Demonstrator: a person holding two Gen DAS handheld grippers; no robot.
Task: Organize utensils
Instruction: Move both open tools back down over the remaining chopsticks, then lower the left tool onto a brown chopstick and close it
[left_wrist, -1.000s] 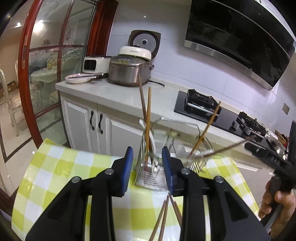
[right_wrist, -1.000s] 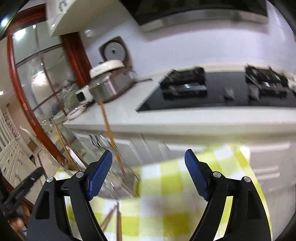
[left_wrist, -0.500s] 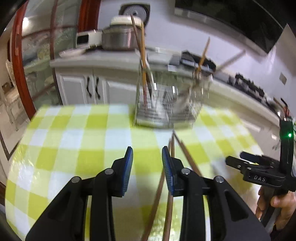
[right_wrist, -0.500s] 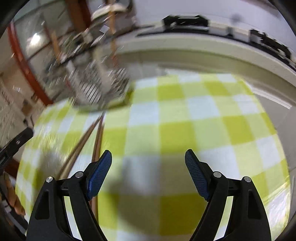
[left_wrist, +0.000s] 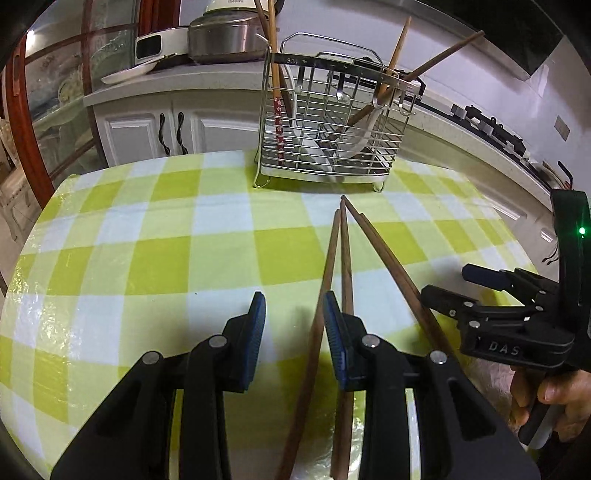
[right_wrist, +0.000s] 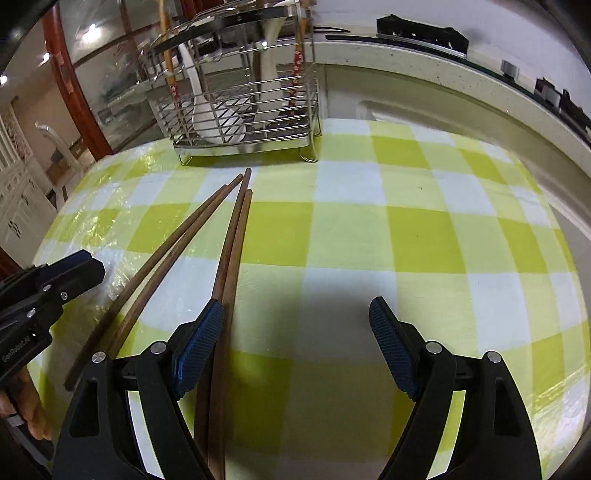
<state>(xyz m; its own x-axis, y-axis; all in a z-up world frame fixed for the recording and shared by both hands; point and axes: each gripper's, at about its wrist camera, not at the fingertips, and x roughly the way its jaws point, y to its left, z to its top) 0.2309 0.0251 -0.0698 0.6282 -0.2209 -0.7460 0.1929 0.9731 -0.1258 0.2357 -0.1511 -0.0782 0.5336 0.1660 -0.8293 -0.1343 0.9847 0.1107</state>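
Glossy checked tablecloth (left_wrist: 155, 258); slender wooden chopsticks (left_wrist: 345, 258); wire steel caddy (left_wrist: 332, 147).

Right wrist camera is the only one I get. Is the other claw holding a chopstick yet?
Observer: No. The left claw is open. One loose chopstick runs through its gap, close to one finger, but it isn't pinched.
Operator: Does my claw look close to the sticks from over there?
Observer: Your right claw has its tip right beside the other pair of chopsticks. I can't tell whether it touches them.
Operator: What sticks out of the basket's top? It's cut off for me.
Observer: Two leaning chopsticks poke out sideways at one end of the wire holder.
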